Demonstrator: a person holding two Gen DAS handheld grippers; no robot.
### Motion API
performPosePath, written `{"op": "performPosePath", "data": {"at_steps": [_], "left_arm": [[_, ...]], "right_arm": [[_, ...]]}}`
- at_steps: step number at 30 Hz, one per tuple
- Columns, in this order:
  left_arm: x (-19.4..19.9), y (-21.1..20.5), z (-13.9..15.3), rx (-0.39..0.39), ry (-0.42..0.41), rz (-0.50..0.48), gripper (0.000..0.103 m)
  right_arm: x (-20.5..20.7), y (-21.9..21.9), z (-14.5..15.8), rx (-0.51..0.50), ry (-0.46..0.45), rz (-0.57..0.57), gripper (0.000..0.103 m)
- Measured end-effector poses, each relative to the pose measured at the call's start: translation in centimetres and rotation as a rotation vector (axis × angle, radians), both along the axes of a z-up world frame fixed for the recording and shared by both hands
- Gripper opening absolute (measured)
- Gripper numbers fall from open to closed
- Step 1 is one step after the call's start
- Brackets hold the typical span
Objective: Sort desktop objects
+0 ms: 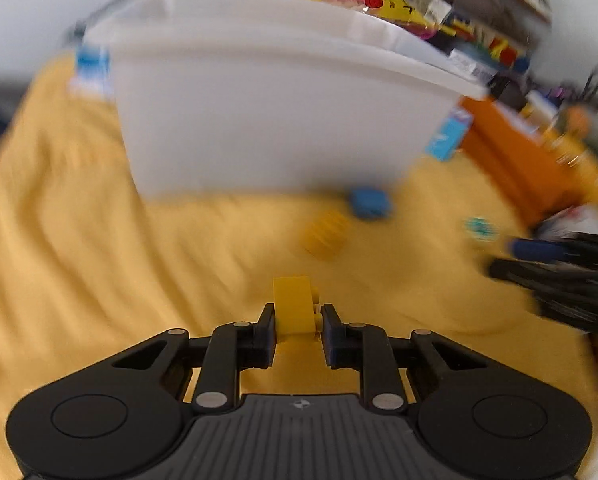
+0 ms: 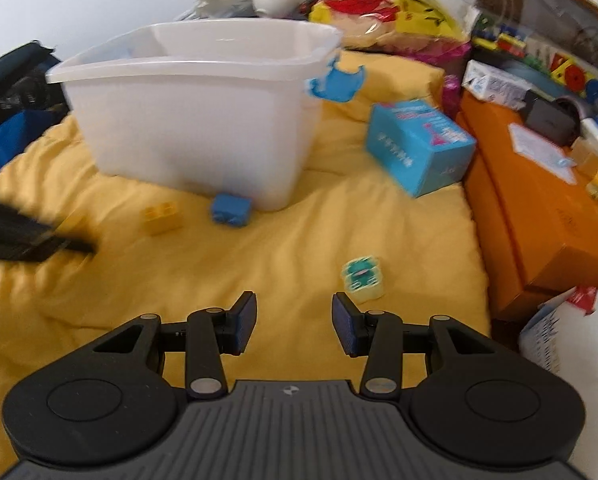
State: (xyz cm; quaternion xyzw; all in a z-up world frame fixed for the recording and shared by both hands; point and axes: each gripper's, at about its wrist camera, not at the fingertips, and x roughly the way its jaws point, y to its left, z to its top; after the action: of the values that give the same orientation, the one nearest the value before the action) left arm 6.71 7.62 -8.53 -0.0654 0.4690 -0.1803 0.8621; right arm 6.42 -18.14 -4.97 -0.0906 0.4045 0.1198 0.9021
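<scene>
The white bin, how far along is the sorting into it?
Done: cannot tell, the white bin's inside is hidden. In hand: the left gripper is shut on a yellow brick. Left on the yellow cloth: another yellow block, a blue block, a teal-topped piece. The right gripper is open.

Two bricks (image 2: 161, 216) lie before the bin (image 2: 195, 120), box (image 2: 419, 146) to its right.

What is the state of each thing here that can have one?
left tool: shut on yellow brick
right tool: open, holds nothing
white bin: upright, no lid
blue box: closed, tilted
loose yellow brick: lying on cloth
blue brick: lying by bin
</scene>
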Motion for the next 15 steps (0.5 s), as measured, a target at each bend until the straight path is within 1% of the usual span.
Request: {"op": "performPosePath", "data": {"at_steps": [1, 3, 5, 7, 9, 10, 11, 12, 13, 14, 15], "left_arm": [[-1.0, -0.3, -0.3, -0.030, 0.016, -0.001, 0.026], [-2.7, -1.1, -0.8, -0.047, 0.042, -0.002, 0.026], [-4.0, -1.4, -1.7, -0.086, 0.071, 0.004, 0.026], [-4.6, -1.9, -2.1, -0.098, 0.068, 0.017, 0.026], [-4.5, -1.5, -2.1, -0.114, 0.075, 0.029, 0.026], [-4.3, -1.3, -2.0, -0.110, 0.077, 0.037, 0.028], [-4.3, -1.2, -1.7, -0.093, 0.069, 0.043, 0.031], [-4.1, -1.2, -1.3, -0.059, 0.048, 0.044, 0.033], [-4.3, -1.3, -1.1, -0.027, 0.027, 0.040, 0.037], [-4.6, -1.2, -0.8, 0.001, 0.006, 0.034, 0.045], [-4.8, -1.4, -0.6, 0.033, -0.018, 0.028, 0.049]], "right_arm": [[0.3, -0.2, -0.2, -0.018, -0.020, -0.013, 0.045], [0.9, -0.4, -0.5, -0.055, -0.048, -0.032, 0.046], [1.8, -0.6, -1.0, -0.093, -0.060, -0.042, 0.046], [2.7, -0.8, -1.8, -0.121, -0.051, -0.037, 0.046], [3.6, -0.9, -2.8, -0.140, -0.015, -0.022, 0.042], [3.9, -1.0, -3.2, -0.139, 0.002, -0.014, 0.038], [4.0, -1.1, -3.4, -0.132, 0.012, -0.011, 0.031], [3.9, -1.2, -3.5, -0.120, 0.011, -0.009, 0.030], [3.7, -1.1, -3.3, -0.119, 0.011, -0.008, 0.030], [3.4, -1.1, -3.0, -0.111, 0.009, -0.003, 0.029], [3.0, -1.0, -2.6, -0.092, 0.007, 0.004, 0.030]]}}
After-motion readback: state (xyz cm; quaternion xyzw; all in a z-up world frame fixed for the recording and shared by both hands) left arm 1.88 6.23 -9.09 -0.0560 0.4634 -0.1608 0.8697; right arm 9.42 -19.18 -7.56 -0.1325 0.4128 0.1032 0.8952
